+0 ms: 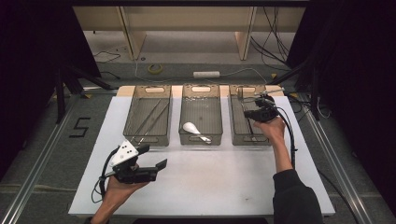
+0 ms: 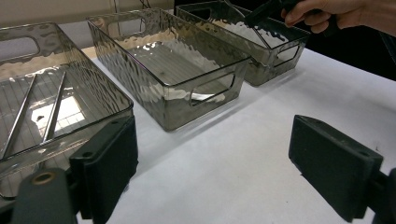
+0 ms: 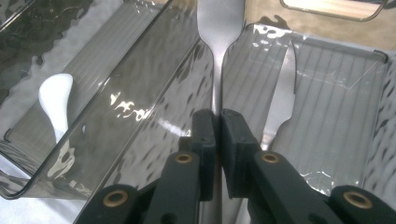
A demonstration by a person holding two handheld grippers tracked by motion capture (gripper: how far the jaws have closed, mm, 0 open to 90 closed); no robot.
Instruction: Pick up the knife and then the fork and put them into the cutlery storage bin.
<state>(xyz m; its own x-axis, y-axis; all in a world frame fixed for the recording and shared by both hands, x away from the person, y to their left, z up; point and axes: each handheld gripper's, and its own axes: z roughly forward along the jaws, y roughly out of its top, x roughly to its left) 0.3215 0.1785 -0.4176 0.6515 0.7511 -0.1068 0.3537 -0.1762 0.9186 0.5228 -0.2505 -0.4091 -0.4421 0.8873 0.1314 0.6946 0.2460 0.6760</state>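
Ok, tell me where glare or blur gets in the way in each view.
High view: dim, dark surround, white table brightest. Left gripper view: rippled highlights on the middle bin, near tongs soft. Right gripper view: glints on the bin wall; the held knife blurs near the lens.

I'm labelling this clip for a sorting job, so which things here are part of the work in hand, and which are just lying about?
In the job:
- right gripper, jaws shut on a metal utensil
- right bin beneath it, knife inside

Lying about:
- left gripper, open over the table
- middle bin with white spoon
- left bin with metal rods
- tape roll on the floor
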